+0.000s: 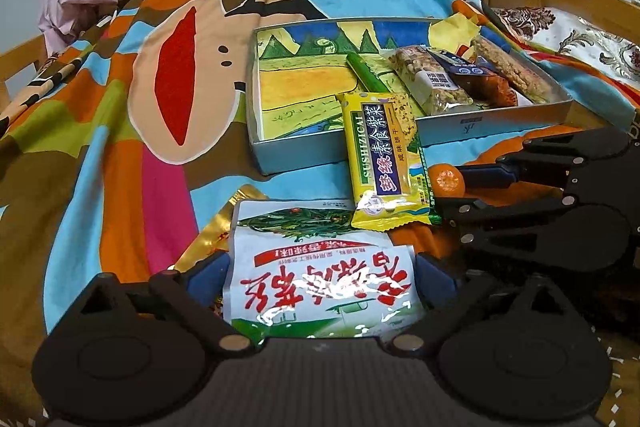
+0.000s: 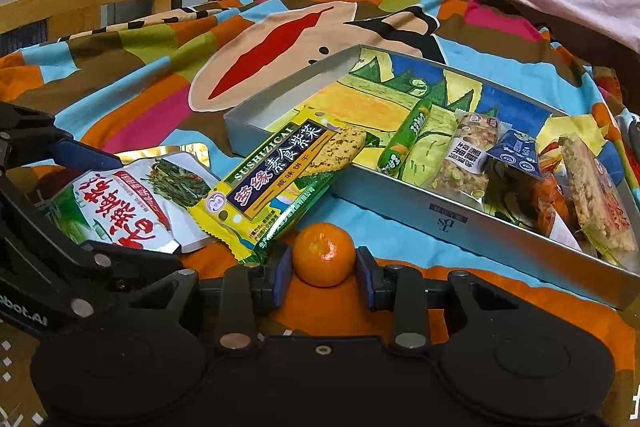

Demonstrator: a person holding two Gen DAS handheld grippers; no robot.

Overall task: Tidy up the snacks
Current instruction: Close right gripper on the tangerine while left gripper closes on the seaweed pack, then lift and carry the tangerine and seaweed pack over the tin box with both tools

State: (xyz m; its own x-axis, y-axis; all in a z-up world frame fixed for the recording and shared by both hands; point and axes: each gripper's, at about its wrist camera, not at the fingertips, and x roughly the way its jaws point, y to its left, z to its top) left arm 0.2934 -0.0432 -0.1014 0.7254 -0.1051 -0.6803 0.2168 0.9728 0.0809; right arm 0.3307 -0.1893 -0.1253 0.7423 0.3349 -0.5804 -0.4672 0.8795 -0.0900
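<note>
Cartoon-print blanket [image 1: 120, 131] carries everything I work over. Shallow grey box [image 2: 460, 215], picture-lined, lies on it; wrapped snack bars [image 2: 468, 163] crowd its right end, a green sausage stick [image 2: 404, 139] toward the middle. Yellow biscuit packet [image 2: 276, 183] leans over the box's near wall. My left gripper [image 1: 320, 279] stands wide, its blue pads flanking the white vegetable pouch [image 1: 320, 287]; whether they press it I cannot tell. My right gripper [image 2: 324, 267] has the small orange [image 2: 323, 254] between narrowed pads, just outside that near wall.
</note>
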